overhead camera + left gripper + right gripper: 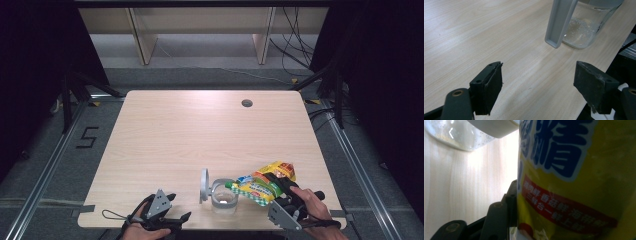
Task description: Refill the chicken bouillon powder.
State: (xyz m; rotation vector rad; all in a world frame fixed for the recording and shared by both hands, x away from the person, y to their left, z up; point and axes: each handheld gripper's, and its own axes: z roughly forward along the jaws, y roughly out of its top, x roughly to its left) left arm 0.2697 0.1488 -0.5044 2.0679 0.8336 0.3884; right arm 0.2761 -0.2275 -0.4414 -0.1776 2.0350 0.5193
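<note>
My right gripper (272, 182) has its jaws clamped on a yellow snack bag (262, 183), held tilted with its lower end over the rim of the clear jar (223, 199) near the tabletop's (200, 130) front edge. The jar's grey hinged lid (204, 185) stands open on its left side. My left gripper (167, 212) sits at the front left, jaws wide apart, empty, pointing toward the jar.
</note>
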